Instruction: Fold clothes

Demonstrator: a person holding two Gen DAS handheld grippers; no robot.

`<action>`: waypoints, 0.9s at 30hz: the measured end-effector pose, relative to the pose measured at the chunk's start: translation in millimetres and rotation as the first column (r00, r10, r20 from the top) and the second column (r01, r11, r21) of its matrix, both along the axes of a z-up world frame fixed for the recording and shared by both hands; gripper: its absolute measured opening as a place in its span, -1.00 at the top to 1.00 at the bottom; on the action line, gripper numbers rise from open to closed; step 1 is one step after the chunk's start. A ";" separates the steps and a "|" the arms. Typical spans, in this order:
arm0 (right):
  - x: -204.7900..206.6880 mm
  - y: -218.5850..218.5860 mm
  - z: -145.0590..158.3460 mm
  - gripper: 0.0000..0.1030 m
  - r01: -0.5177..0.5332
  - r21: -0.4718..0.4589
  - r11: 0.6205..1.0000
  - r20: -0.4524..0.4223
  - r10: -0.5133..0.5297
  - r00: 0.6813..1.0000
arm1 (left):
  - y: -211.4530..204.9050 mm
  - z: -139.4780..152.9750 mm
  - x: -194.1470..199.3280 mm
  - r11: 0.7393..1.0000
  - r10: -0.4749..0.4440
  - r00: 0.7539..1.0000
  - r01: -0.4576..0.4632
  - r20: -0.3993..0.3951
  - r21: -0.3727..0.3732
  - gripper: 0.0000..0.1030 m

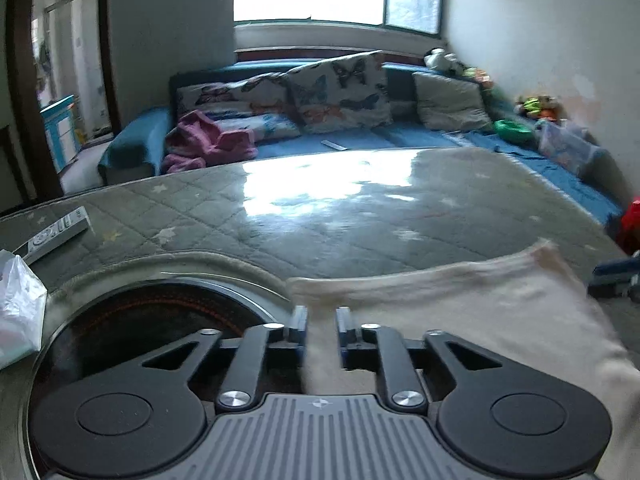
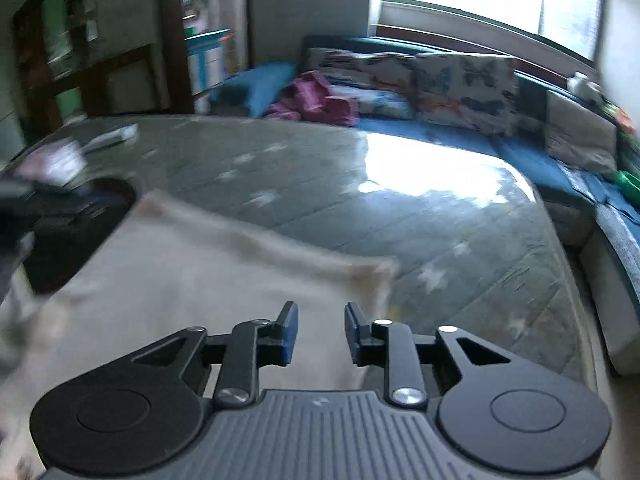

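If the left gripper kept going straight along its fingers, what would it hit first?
Most likely the cream cloth: the left gripper points down with open jaws over the cloth's near left edge. Past it lies the quilted table cover. Depth is unclear.

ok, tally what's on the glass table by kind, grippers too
Cream cloth: 1
Remote: 1
Plastic bag: 1
Grippers: 2, left gripper and right gripper, both open above the cloth
Total: 5
The table is not counted.
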State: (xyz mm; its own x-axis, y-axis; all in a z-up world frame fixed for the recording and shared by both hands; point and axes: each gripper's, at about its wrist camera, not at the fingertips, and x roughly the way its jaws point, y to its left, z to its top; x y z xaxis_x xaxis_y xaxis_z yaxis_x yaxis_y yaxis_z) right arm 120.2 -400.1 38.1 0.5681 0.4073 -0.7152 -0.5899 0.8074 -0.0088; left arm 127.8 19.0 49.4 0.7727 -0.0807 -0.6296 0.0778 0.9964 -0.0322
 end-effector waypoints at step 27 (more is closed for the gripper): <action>-184.3 -105.3 -10.0 0.29 0.213 0.149 0.966 -0.053 -0.208 0.977 | -110.8 -18.9 -147.4 0.949 -0.314 0.949 0.314 0.029 0.002 -0.09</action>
